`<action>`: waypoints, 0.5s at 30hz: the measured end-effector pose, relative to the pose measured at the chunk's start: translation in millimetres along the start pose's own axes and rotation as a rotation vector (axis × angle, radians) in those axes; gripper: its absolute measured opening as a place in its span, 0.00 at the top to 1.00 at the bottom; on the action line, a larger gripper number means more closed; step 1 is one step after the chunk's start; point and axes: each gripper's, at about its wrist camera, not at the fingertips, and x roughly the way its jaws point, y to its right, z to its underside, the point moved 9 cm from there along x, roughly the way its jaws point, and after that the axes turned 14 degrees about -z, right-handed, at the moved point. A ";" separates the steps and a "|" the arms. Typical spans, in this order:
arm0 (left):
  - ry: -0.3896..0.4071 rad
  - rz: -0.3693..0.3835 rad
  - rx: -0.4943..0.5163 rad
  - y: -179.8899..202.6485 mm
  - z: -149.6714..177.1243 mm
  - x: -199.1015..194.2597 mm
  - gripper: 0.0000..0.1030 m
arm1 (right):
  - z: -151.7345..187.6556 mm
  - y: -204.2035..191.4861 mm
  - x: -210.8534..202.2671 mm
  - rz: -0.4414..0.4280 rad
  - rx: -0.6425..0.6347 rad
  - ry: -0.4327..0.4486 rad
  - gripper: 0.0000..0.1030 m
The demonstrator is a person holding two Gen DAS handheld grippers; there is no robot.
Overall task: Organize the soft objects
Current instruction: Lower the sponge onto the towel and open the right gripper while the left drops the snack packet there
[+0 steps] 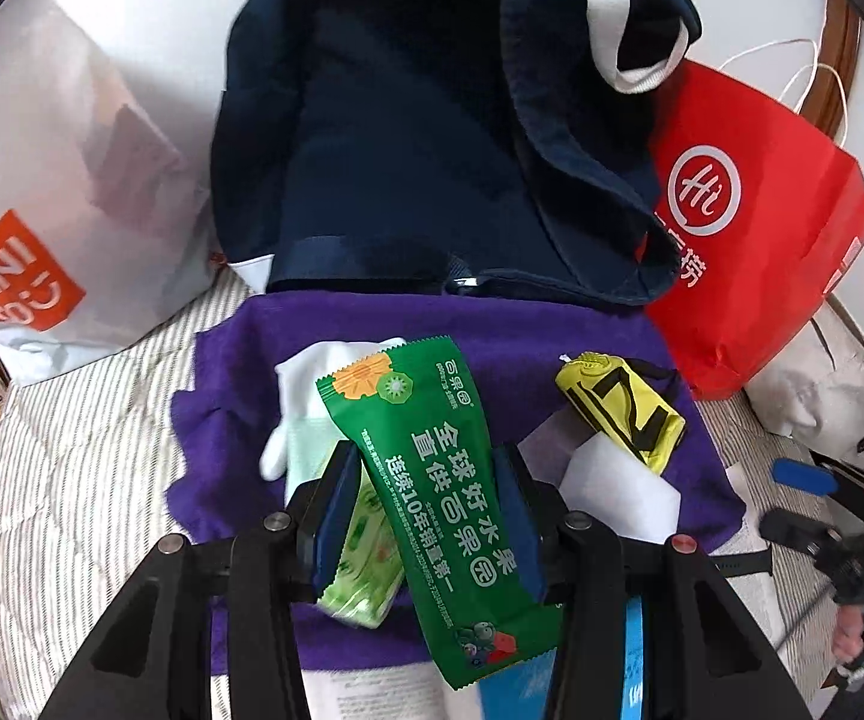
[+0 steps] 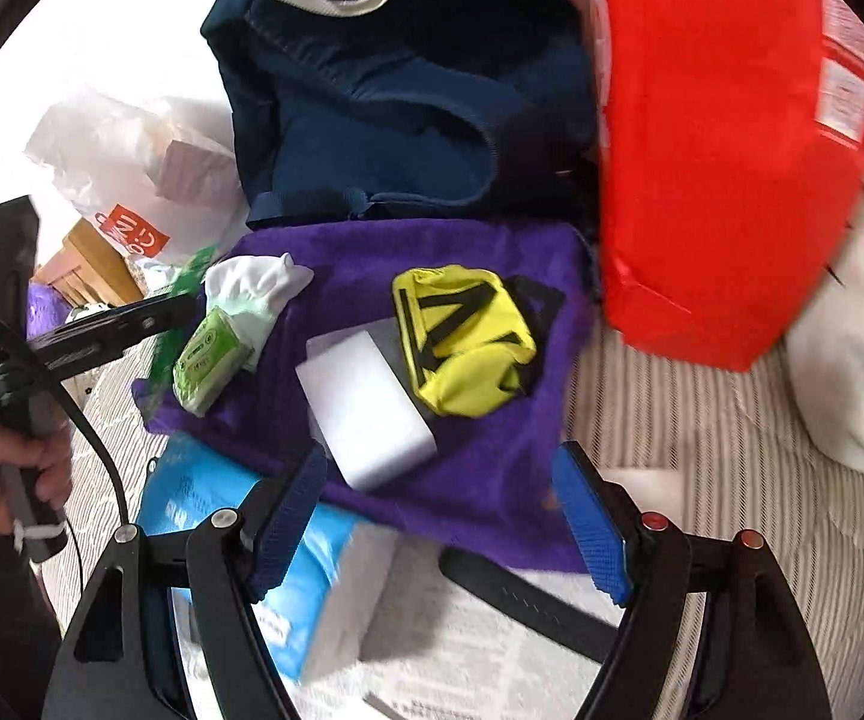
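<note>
Left gripper (image 1: 426, 504), green "全球好水果" packet (image 1: 432, 450)

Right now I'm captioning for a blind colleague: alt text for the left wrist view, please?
The left gripper grips a green snack packet above a purple towel holding a white glove, tissue pack and yellow pouch; a navy bag lies behind.
</note>
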 end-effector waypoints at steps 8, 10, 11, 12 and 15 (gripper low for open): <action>-0.031 -0.029 0.037 17.6 -3.2 29.1 0.57 | 24.6 15.0 -20.6 0.010 0.048 0.013 0.25; -0.042 -0.031 0.037 20.3 -2.5 34.3 0.56 | 32.4 20.8 -22.7 0.006 0.072 0.011 0.25; -0.045 -0.034 0.046 21.7 -2.0 35.7 0.55 | 35.0 22.7 -23.3 0.009 0.076 0.009 0.25; -0.049 -0.044 0.052 22.1 -1.0 36.4 0.51 | 37.8 26.5 -24.3 0.019 0.085 0.007 0.25; -0.063 -0.041 0.041 21.7 0.6 38.1 0.48 | 43.5 30.6 -27.2 0.016 0.113 0.012 0.25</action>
